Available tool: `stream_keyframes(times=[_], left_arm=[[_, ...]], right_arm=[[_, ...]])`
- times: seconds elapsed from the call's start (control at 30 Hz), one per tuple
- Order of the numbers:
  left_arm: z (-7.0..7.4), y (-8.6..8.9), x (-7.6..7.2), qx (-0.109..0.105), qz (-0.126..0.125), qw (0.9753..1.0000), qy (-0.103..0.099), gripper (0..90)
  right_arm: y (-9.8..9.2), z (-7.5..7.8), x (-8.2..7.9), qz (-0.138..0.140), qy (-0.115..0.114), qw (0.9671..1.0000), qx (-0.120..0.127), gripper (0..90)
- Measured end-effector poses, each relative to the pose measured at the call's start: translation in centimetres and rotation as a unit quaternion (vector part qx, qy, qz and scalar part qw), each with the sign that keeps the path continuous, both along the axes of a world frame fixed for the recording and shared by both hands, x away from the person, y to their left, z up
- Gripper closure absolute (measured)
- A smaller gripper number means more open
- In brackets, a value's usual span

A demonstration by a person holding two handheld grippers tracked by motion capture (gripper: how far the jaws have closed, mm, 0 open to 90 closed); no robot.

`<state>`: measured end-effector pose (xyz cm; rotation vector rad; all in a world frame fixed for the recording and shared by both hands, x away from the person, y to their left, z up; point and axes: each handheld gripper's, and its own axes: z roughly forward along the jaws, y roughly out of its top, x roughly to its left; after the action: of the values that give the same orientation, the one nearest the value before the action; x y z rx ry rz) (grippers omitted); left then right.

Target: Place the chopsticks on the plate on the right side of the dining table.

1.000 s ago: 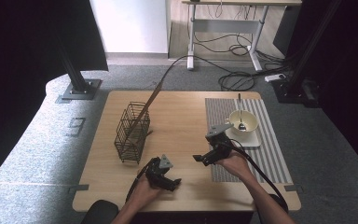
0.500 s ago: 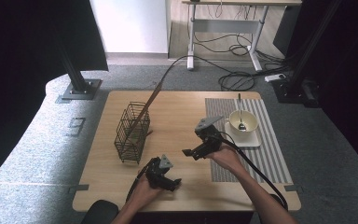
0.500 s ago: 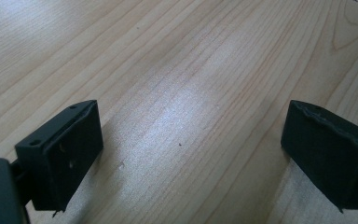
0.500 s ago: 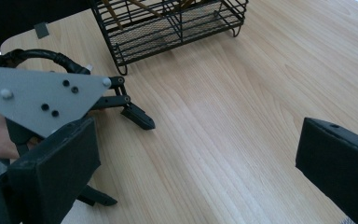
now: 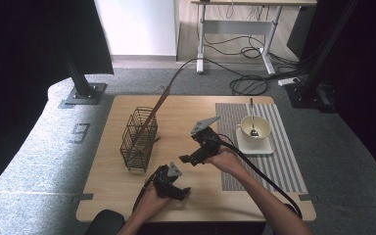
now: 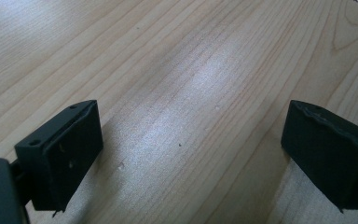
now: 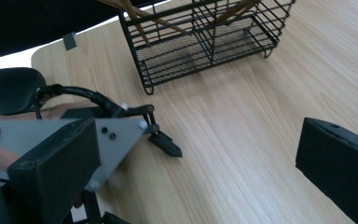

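The left gripper point(image 5: 176, 188) is held low at the table's point(image 5: 107, 196) near edge, jaws wide and empty. Farther off, the right gripper point(image 5: 188, 159) is raised mid-table, jaws wide, pointed left toward the wire basket point(image 5: 139, 139).

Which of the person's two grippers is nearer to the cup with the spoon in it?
The right. The right gripper is held just left of the cup and its saucer. The left gripper sits farther off, down by the table's near edge.
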<state>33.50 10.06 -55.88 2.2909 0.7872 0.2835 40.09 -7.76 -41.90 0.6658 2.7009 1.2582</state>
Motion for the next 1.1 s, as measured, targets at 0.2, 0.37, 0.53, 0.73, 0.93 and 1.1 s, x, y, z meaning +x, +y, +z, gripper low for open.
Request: stream_keyframes(times=[0.2, 0.37, 0.53, 0.73, 0.93, 1.1], left_arm=[[0.0, 0.0, 0.0, 0.000, 0.001, 1.0000, 0.001, 4.9], [0.0, -0.1, 0.0, 0.000, 0.003, 1.0000, 0.001, 4.9], [0.0, -0.1, 0.0, 0.001, 0.002, 1.0000, 0.001, 4.9], [0.0, -0.1, 0.0, 0.001, 0.002, 1.0000, 0.001, 4.8], [0.0, -0.1, 0.0, 0.000, 0.002, 1.0000, 0.001, 4.8], [0.0, -0.1, 0.0, 0.000, 0.003, 1.0000, 0.001, 4.8]], right_arm=[[1.8, 0.8, 0.1, 0.010, 0.007, 0.9999, 0.011, 0.0], [2.9, 1.3, 0.3, 0.021, 0.000, 0.9997, 0.012, 0.0], [3.9, 1.9, 0.6, 0.031, -0.005, 0.9993, 0.020, 0.0], [4.9, 2.3, 0.8, 0.037, -0.004, 0.9991, 0.022, 3.2], [6.2, 2.6, 1.1, 0.042, -0.011, 0.9989, 0.018, 12.1], [7.1, 3.0, 1.1, 0.044, -0.019, 0.9987, 0.017, 18.4]])
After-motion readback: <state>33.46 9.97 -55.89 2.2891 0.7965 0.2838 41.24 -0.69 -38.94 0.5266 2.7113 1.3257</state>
